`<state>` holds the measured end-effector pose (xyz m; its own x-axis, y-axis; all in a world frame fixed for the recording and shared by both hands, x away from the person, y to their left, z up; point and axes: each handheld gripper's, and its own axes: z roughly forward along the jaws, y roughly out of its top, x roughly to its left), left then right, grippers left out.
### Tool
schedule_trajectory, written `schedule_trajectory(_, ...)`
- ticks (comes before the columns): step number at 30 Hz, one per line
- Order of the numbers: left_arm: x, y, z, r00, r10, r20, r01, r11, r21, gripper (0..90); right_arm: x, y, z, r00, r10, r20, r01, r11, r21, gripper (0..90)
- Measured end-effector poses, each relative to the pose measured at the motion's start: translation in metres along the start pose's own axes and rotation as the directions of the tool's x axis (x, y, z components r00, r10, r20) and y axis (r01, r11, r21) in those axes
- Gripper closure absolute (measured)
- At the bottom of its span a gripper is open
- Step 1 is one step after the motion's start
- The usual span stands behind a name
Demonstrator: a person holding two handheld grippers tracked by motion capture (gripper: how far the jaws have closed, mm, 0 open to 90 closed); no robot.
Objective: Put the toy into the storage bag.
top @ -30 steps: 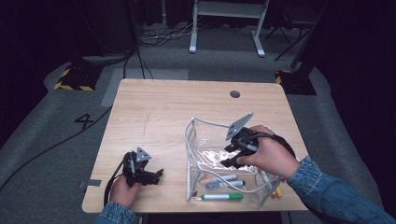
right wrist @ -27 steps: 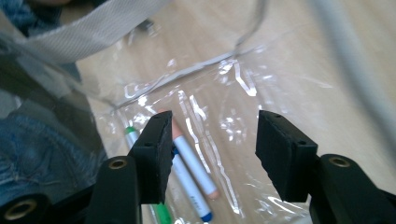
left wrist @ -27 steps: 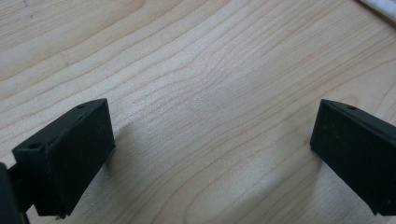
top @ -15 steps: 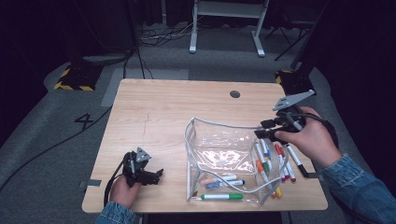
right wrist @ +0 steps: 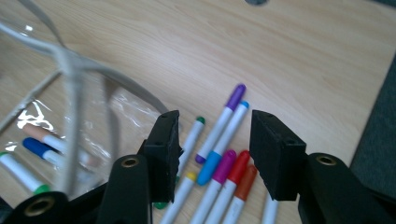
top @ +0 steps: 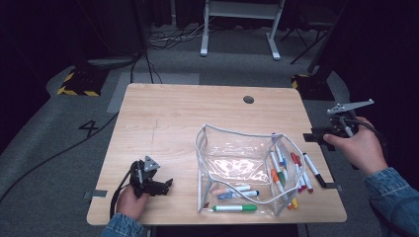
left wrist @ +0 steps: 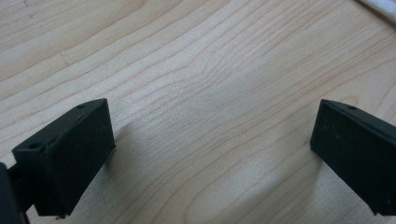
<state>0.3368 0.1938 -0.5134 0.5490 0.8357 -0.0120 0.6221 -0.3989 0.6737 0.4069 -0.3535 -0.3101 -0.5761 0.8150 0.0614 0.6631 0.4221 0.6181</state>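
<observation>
A clear zip pouch (top: 237,158) stands open on the wooden table (top: 173,113), with a few markers (top: 234,191) inside and a green marker (top: 234,208) lying at its front. Several loose markers (top: 299,173) lie right of the pouch. My right gripper (top: 310,137) hovers at the table's right edge; its jaws have just been closing and stand open with nothing between them. In the right gripper view it (right wrist: 215,126) hangs above the loose markers (right wrist: 224,135), beside the pouch rim (right wrist: 70,65). My left gripper (top: 167,184) rests near the front left, open (left wrist: 212,121) over bare wood.
A round cable hole (top: 248,99) sits in the table's far side. The table's right edge runs under my right hand, with dark floor (top: 346,84) beyond. White stand legs (top: 203,49) and cables lie on the floor behind the table.
My right hand has moved from over the pouch to the table's right edge, rising slightly. The left hand and gripper have stayed put.
</observation>
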Motion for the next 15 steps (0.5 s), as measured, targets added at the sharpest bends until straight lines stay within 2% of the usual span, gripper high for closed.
schedule_trajectory(4,0.0,0.0,0.0,1.0,-0.002,0.003,0.002,1.0,-0.001,0.0,-0.021,-0.021,0.015,0.9982,0.038,0.045,-0.041,0.997,0.064,55.1)
schedule_trajectory(8,0.0,0.0,0.0,1.0,0.001,0.003,-0.001,1.0,0.0,0.0,-0.038,-0.039,0.032,0.9939,0.076,0.08,-0.085,0.989,0.12,56.1)
schedule_trajectory(15,0.0,0.0,0.0,1.0,0.0,0.001,0.0,1.0,-0.001,0.0,-0.055,-0.065,0.061,0.9879,0.108,0.111,-0.131,0.967,0.22,58.4)
